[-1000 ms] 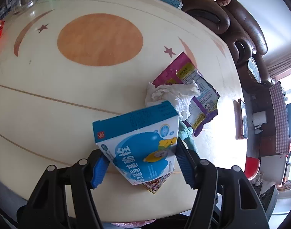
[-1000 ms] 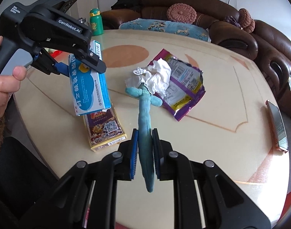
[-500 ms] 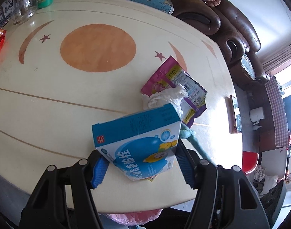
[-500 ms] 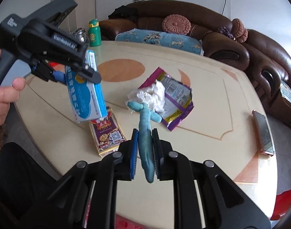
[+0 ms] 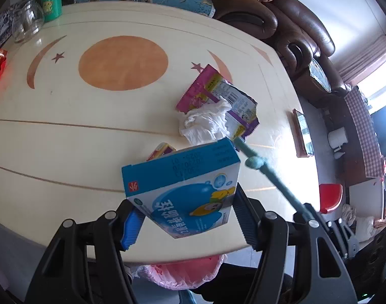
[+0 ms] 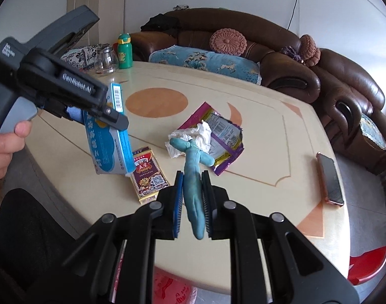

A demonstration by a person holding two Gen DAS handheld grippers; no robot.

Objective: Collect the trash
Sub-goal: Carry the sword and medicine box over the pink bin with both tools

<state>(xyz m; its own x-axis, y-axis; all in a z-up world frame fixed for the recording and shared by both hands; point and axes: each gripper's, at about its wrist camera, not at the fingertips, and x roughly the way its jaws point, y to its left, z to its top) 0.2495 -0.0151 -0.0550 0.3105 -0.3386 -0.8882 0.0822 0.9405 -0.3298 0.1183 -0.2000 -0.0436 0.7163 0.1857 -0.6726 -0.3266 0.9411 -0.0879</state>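
My left tool (image 5: 185,217) has its two pads pressed against the sides of a blue box (image 5: 185,190), which I hold tilted in the air above the near edge of the surface (image 5: 66,131). From the right wrist view the same box (image 6: 109,139) hangs clear of the surface, with my left hand (image 6: 5,147) on the handle at the left. My right tool (image 6: 193,197) is closed tight on a long teal rubbery strip (image 6: 193,177), gripping it near its lower end so that the rest stands up and forward between the pads, also off the surface. Under the lifted box, a small red and gold card pack (image 6: 148,177) lies flat close to the near edge. Just beyond it, toward the middle of the surface, sits a crumpled white tissue (image 6: 193,139), resting partly on a torn purple snack wrapper (image 6: 218,136). A phone (image 6: 329,177) lies near the right edge, well apart from the trash. At the far left corner stand a green bottle (image 6: 124,50) and a glass jar (image 6: 105,60). Below the near edge, a pink plastic bag (image 5: 182,271) shows under the surface.
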